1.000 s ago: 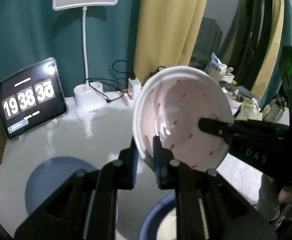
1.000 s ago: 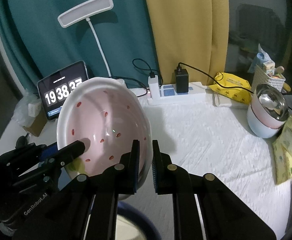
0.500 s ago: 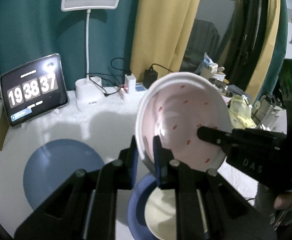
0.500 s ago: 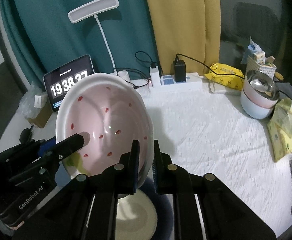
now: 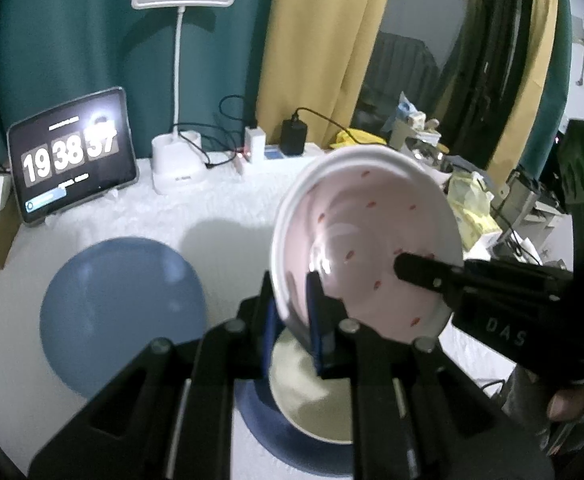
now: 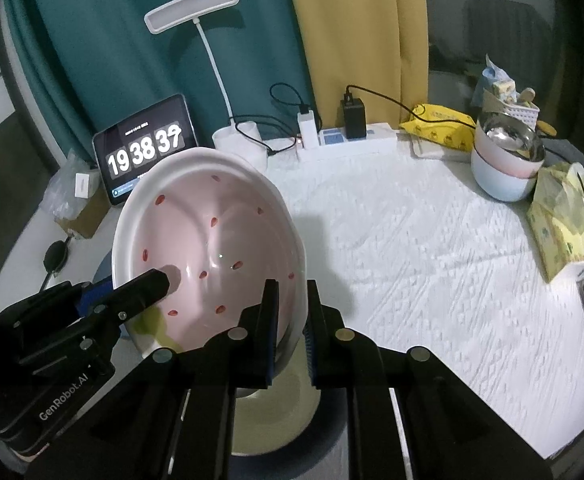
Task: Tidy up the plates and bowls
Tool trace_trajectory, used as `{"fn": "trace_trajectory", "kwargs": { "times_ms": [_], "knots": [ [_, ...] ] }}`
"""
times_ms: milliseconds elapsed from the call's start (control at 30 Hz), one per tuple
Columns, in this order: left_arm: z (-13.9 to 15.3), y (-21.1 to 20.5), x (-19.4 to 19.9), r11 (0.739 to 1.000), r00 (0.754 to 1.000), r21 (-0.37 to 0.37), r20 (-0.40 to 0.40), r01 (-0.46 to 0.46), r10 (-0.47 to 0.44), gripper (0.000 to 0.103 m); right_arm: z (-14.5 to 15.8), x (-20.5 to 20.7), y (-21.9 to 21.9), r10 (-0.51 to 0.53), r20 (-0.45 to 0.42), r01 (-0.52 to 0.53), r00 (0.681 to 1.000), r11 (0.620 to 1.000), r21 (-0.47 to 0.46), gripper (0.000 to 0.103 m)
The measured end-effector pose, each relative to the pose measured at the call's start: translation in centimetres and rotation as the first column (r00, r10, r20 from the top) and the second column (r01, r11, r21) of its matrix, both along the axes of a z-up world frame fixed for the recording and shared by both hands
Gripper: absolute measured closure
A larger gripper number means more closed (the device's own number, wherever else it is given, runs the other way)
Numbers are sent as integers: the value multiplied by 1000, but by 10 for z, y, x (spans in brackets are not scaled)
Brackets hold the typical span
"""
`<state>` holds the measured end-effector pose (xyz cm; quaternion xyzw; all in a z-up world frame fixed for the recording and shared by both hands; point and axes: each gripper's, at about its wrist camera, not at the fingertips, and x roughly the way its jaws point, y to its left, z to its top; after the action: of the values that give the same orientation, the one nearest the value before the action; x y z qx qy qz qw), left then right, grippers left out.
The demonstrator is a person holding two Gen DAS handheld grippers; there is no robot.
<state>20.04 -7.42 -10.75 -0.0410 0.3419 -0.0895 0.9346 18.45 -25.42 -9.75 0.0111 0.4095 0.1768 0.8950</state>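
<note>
A pink bowl [image 5: 372, 240] with red flecks and a white rim hangs tilted above the table, held from both sides. My left gripper [image 5: 294, 320] is shut on its left rim; my right gripper [image 6: 290, 320] is shut on its right rim [image 6: 296, 264]. Each gripper shows in the other's view, the right one [image 5: 420, 270] and the left one [image 6: 148, 284] each with a finger inside the bowl. Directly below sits a cream plate [image 5: 312, 404] on a dark blue plate [image 5: 288, 440]. A lighter blue plate [image 5: 120, 316] lies flat to the left.
At the back stand a tablet clock [image 5: 72, 156], a white desk lamp [image 5: 178, 164] and a power strip [image 6: 348, 142] with cables. Stacked bowls with a steel one on top [image 6: 506, 160], a tissue box [image 6: 564, 224] and yellow packets sit at the right edge.
Both grippers carried the pink bowl back toward the near edge and slightly down. The cream plate on the dark blue plate has come into view right beneath it.
</note>
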Motion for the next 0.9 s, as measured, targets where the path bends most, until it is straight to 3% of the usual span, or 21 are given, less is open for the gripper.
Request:
{"fn": "trace_trajectory", "kwargs": {
  "times_ms": [900],
  "knots": [
    [-39,-11,-31,999,996,39,-82,28,-25,89,-37,-30,-4,-18,-88,17,996,1000,-16,90]
  ]
}}
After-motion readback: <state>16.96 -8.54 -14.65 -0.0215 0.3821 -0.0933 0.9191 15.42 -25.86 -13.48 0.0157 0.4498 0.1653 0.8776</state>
